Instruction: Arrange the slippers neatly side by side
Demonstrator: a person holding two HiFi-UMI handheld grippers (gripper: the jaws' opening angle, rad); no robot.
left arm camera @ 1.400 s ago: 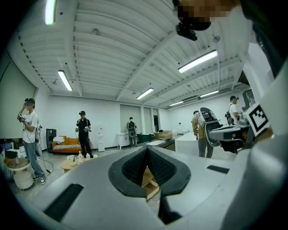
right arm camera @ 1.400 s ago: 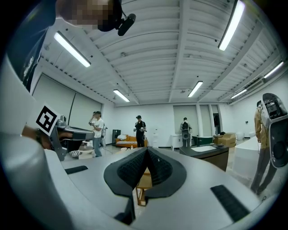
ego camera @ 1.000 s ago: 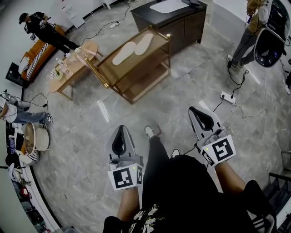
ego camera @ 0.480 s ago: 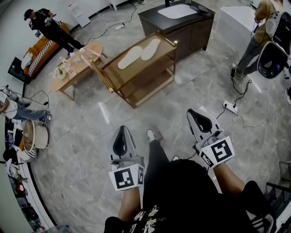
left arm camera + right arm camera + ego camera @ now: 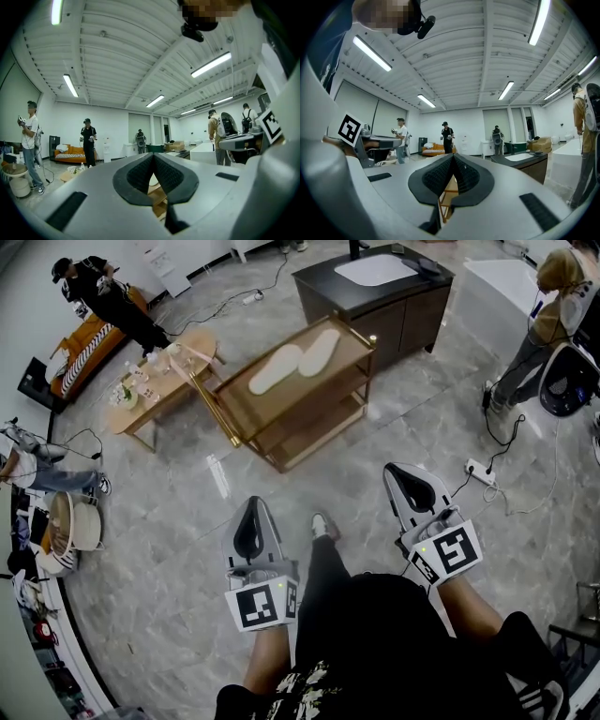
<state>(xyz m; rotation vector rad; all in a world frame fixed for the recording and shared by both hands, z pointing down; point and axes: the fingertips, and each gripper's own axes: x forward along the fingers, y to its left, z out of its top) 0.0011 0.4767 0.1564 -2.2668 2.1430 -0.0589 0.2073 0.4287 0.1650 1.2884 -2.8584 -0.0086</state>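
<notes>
Two pale flat slippers [image 5: 275, 370] [image 5: 320, 345] lie end to end on the top glass shelf of a gold-framed trolley [image 5: 349, 388], in the upper middle of the head view. My left gripper [image 5: 252, 505] is held low at the bottom centre, well short of the trolley, shut with nothing in it. My right gripper [image 5: 397, 470] is beside it to the right, also shut and holding nothing. In the left gripper view the dark pads [image 5: 140, 176] meet, and a piece of the trolley shows past them. The right gripper view has the pads [image 5: 465, 176] closed too.
A dark cabinet with a white top [image 5: 409, 302] stands behind the trolley. To the left of the trolley is a wooden coffee table [image 5: 159, 382], with an orange sofa [image 5: 78, 351] beyond it. A power strip [image 5: 480, 468] with cables lies on the floor at right. Several people stand around the room's edges.
The trolley with the slippers has drifted rightward and slightly lower in the head view as the person steps toward it. Both grippers stay shut in about the same places.
</notes>
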